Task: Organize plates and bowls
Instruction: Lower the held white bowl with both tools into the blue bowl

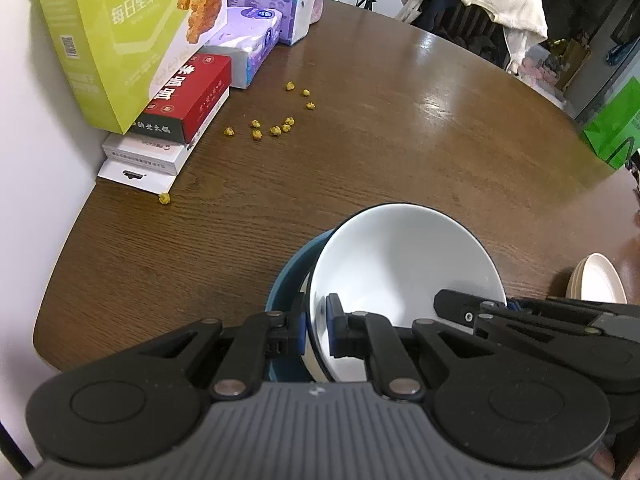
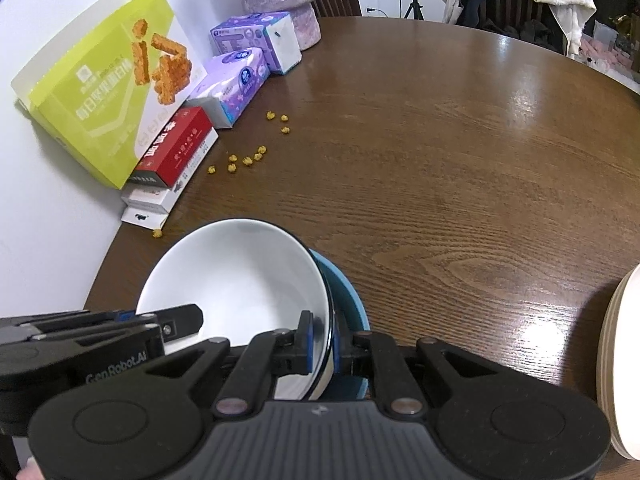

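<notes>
Both grippers clamp one white bowl (image 1: 400, 264) by opposite sides of its rim: left gripper (image 1: 316, 328) with one blue pad inside and one outside the wall, right gripper (image 2: 322, 340) likewise. The bowl sits tilted over a blue bowl (image 2: 348, 296) on the round wooden table (image 2: 460, 168), near the table's edge; contact between the two bowls cannot be judged. A stack of cream plates (image 2: 620, 368) stands to the right. Yellow crumbs (image 1: 276, 128) lie scattered beyond, near stacked boxes (image 1: 176, 120).
</notes>
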Action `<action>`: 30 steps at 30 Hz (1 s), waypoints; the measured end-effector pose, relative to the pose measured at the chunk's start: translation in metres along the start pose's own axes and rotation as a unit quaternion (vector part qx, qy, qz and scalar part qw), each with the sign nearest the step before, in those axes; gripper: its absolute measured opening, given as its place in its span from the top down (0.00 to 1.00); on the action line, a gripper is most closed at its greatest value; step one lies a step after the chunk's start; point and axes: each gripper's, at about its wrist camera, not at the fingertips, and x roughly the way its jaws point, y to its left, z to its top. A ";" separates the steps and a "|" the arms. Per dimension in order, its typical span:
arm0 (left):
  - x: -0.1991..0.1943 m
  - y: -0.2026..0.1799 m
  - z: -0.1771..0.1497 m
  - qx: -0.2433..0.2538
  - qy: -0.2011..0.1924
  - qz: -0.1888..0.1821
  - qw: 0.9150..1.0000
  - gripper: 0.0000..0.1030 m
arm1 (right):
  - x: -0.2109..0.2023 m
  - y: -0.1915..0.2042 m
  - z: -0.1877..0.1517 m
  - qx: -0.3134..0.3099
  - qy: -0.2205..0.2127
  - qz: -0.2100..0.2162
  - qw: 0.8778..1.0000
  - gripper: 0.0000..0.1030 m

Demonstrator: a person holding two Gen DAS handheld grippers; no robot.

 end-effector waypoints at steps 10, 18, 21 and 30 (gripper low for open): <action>0.003 -0.004 -0.002 0.013 0.014 0.005 1.000 0.90 | 0.001 0.003 0.000 -0.020 -0.003 -0.013 1.000 0.91; 0.007 -0.002 -0.005 0.010 0.023 0.002 1.000 0.90 | 0.005 0.005 -0.001 -0.035 -0.002 -0.024 0.999 0.90; 0.008 0.000 -0.006 0.007 0.022 -0.002 1.000 0.90 | 0.008 0.004 -0.002 -0.034 0.001 -0.022 0.999 0.90; 0.008 -0.001 -0.009 0.010 0.000 -0.002 1.000 0.90 | 0.012 0.001 -0.009 -0.039 -0.013 -0.017 0.999 0.89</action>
